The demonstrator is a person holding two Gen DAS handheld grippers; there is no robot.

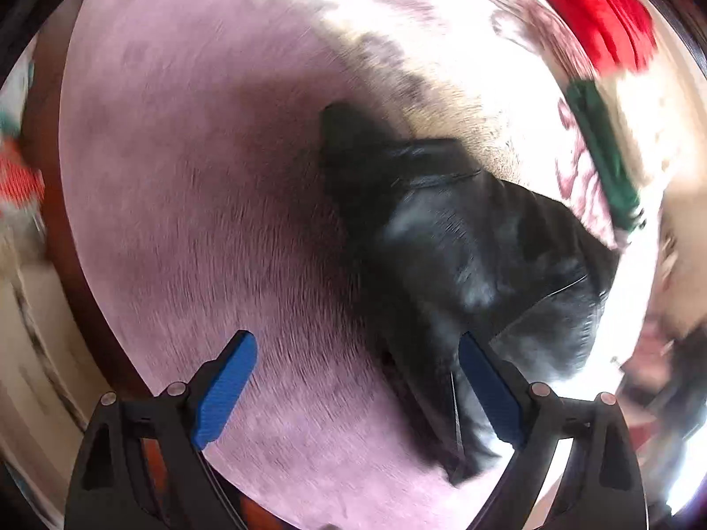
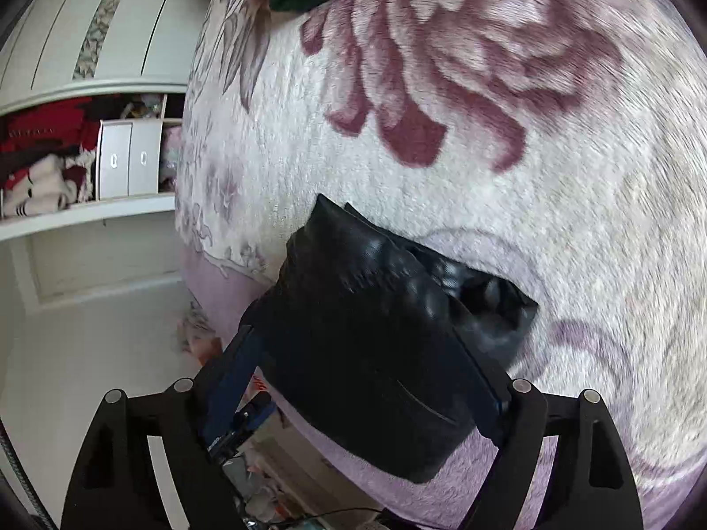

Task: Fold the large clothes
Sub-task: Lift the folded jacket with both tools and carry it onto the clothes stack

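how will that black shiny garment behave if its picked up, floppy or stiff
Probably floppy: the black garment sags in soft folds between the right gripper fingers. Its glossy sheen suggests a slick surface that may slip. The bunched layers look puffy, so likely light for its bulk.

Garment (image 2: 375, 331): black, faint sheen, grey highlights on folds. Blanket (image 2: 574, 221): cream plush with large maroon flower petals, pale lilac scrolls, plain lilac-pink border. Gripper pads (image 1: 225, 386): bright blue on black frames. Red cloth (image 1: 592, 9) and dark green cloth (image 1: 605, 150) at the blanket's far edge. Wardrobe (image 2: 88, 35): white, red-and-white textiles on shelf.
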